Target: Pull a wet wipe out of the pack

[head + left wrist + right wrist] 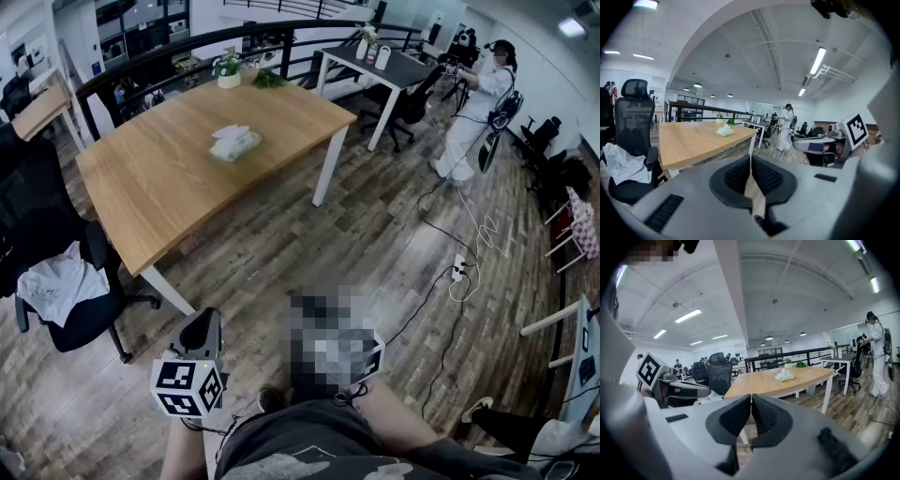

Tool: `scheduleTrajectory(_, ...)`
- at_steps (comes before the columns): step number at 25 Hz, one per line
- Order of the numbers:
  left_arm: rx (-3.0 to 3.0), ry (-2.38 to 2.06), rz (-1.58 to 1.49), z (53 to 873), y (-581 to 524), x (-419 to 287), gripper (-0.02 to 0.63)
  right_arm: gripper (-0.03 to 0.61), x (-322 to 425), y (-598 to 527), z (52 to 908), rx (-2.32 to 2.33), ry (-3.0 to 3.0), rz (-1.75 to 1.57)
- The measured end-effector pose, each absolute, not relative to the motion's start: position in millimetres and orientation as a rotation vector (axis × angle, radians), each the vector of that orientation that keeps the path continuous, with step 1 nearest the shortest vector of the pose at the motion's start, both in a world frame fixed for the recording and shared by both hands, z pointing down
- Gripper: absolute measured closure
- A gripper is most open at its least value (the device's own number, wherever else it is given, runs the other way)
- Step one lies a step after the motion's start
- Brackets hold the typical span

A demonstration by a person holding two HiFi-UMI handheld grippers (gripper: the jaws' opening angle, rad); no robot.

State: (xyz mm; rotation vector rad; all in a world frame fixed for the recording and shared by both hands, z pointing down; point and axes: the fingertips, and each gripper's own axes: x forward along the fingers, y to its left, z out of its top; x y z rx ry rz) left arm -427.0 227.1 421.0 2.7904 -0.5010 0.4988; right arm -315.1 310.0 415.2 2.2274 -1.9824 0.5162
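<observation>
The wet wipe pack [234, 142], pale with a white wipe sticking up from its top, lies on the far half of a long wooden table [169, 187]. It is small and distant in the left gripper view [725, 131] and in the right gripper view [785, 376]. Both grippers hang low in front of the person, over the wooden floor and well short of the table. My left gripper [202, 326] is shut with nothing between its pads [740, 176]. My right gripper [751, 398] is shut and empty too; in the head view a blurred patch covers most of it.
A black office chair [70, 309] with a white cloth on it stands at the table's near left corner. A potted plant [228, 71] sits at the table's far edge by a black railing. Beyond are a dark table [389, 64], a person in white [473, 98], and a floor cable [459, 272].
</observation>
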Motion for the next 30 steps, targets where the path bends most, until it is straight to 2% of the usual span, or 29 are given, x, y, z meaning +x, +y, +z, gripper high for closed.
scheduleTrajectory(21, 2.770, -0.512, 0.490, 427, 219, -444, 0.589, 0.548, -322, 311, 407, 2.272, -1.964, 0.461)
scheduleTrajectory(30, 2.756, -0.541, 0.541, 438, 202, -429, 0.590, 0.548, -276, 298, 422, 2.386, -1.911, 0.537)
